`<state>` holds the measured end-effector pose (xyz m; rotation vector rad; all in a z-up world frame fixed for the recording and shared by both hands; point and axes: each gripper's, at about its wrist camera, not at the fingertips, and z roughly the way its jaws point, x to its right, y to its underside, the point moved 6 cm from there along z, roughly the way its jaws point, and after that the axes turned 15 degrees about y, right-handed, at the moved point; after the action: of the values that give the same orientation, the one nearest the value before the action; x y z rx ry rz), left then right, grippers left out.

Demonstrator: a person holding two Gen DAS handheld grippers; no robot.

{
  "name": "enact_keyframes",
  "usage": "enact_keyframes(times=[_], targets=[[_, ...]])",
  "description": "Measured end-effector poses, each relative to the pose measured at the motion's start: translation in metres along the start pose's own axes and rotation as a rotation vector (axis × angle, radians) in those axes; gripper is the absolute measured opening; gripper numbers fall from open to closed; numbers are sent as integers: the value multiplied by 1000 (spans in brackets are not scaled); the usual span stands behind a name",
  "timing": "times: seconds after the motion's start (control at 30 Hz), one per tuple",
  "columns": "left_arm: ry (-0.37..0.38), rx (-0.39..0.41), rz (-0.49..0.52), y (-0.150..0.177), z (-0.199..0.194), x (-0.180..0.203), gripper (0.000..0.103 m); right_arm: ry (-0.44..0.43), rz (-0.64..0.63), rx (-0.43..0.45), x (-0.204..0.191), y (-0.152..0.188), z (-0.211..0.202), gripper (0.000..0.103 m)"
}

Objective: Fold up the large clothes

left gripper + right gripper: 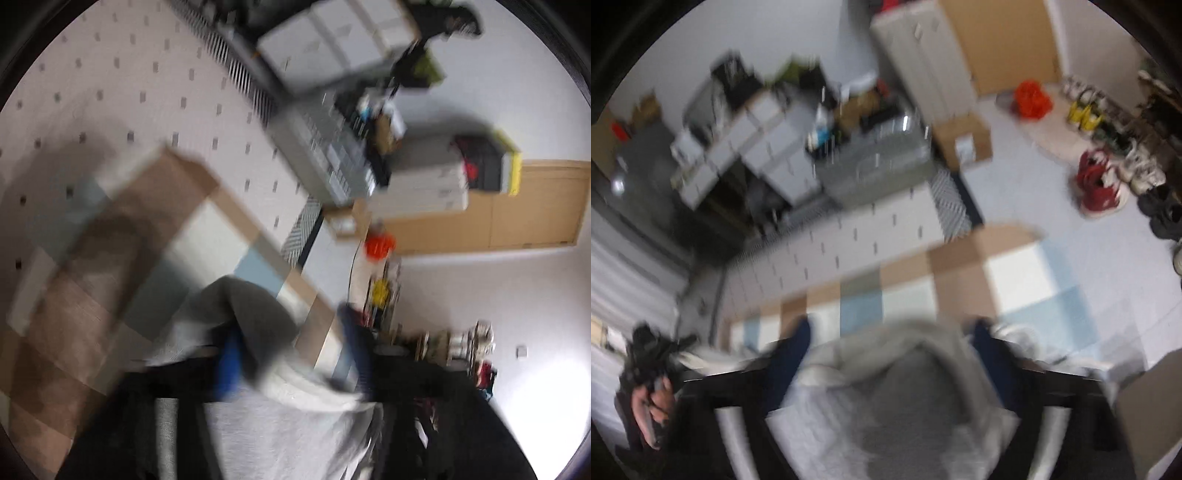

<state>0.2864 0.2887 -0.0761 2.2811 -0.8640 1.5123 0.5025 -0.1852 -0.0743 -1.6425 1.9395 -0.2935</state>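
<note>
Left wrist view first: it's all pretty smeared, but the left gripper (291, 350) sits at the bottom middle with its blue fingers (229, 365) on either side of a bunched-up hump of the grey garment (258, 317). Cloth fills the gap between them and spills down toward the lens, so I'd say it's pinching the garment, probably gripping a thick fold so it doesn't slip while being lifted. Behind it, running from the lower left up to mid frame, is the checked mat (155, 221), tan, white and pale blue squares. My guess is that's the folding surface. The cloth looks held up off it, though the blur makes that hard to call.

Right wrist view: same story. The right gripper (890, 354) is at the bottom middle, dark blue fingers (792, 350) flanking a grey mound of the same garment (897, 369), which drapes toward the camera. Looks clamped on it too. The mat (960, 273) lies across the middle of the frame. At the lower left you can see a hand (652, 402) wrapped round the other tool's handle, so both ends are held at once, likely to spread the thing before laying it down.
</note>
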Motion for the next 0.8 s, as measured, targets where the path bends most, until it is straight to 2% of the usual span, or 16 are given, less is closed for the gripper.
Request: enact_keyframes(times=[0.03,0.1,0.13,0.2,0.33,0.43,0.5,0.57,0.73,0.8], targets=[[7,65,9,-7,-16,5,75,2,16,49,11,-4,-14,96],[15,123,18,-7,-39,14,75,63,19,106,29,-6,-33,96],[8,112,21,-2,-46,16,75,78,3,117,34,-3,-43,96],[-14,56,51,10,-49,20,75,54,-104,110,33,12,-57,96],[-149,-50,194,52,-52,23,76,137,-340,123,33,61,-76,96],[-223,-151,206,90,-54,5,76,157,-381,88,45,111,-78,96],[-219,-217,170,118,-56,-8,75,105,-363,58,52,140,-83,96],[-182,-270,131,154,-66,-18,75,15,-282,48,62,170,-95,96],[-73,-286,76,215,-100,-40,75,-406,46,-104,78,244,-116,103],[-68,-239,39,220,-109,-56,75,-480,131,-172,79,265,-109,103]])
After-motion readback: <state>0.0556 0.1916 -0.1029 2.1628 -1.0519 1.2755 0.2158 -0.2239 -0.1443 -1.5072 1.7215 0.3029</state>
